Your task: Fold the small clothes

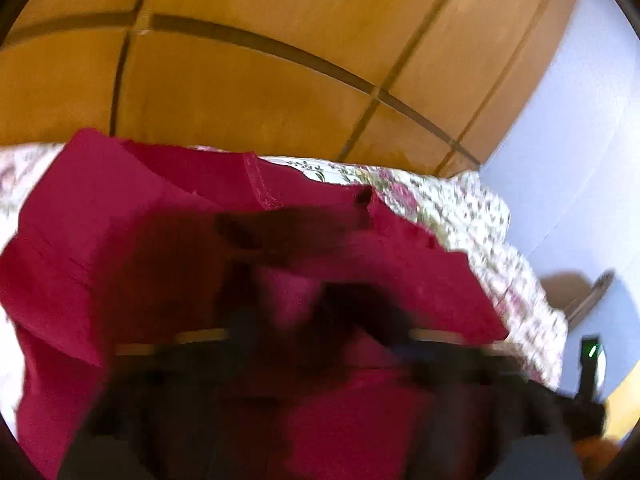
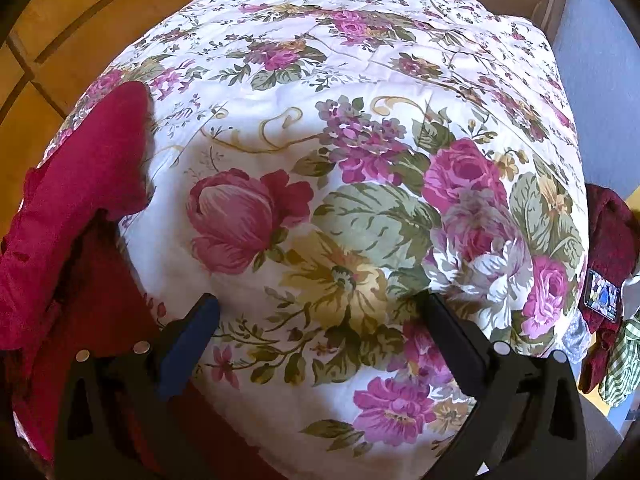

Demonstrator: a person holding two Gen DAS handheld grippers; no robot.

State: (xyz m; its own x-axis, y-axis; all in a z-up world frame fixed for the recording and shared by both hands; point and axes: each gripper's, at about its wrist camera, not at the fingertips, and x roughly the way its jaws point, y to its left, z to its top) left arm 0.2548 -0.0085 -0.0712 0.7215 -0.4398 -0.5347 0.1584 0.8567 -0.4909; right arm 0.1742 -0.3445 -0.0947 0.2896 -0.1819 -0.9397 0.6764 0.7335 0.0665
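Garment [image 2: 80, 184] at my left: solid crimson, matching red stitching along its hem, darker in the folds. Quilt [image 2: 320, 80] under my grippers: white ground, printed with magenta and pink roses, purple lilac sprays, sage-green leaves, pale yellow blooms, mustard scrolls. My right gripper [image 2: 320, 320]: black, the left finger's pad dark blue. Wooden panels [image 1: 260, 92]: amber-orange with dark brown seams. Wall [image 1: 580, 120]: pale lavender-blue. Beside the quilt, dark maroon cloth [image 2: 610, 220] and green-and-white gingham cloth [image 2: 624, 364].

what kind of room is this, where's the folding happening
Most likely a bedroom: the red garment lies on a floral quilt spread like a bed cover, wooden panels stand behind, and more clothes are heaped at the side.
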